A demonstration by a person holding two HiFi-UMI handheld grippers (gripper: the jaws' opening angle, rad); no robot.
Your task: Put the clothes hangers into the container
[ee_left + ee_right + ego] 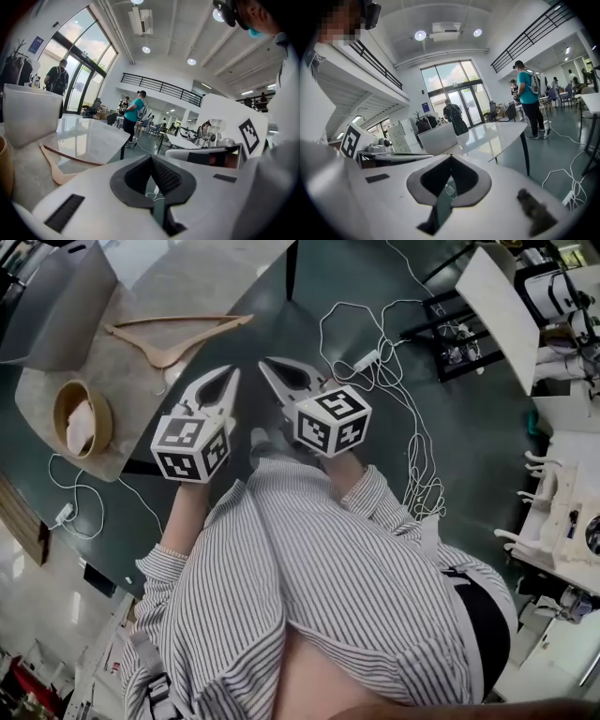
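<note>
Both closed, empty: L tool (233, 371), R tool (263, 363); hanger (178, 339) on table (197, 282) ahead-left.

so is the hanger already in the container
No, the wooden hanger lies on the table beside the grey container, not inside it.

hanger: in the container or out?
Out. The wooden hanger lies flat on the table, apart from the container.
</note>
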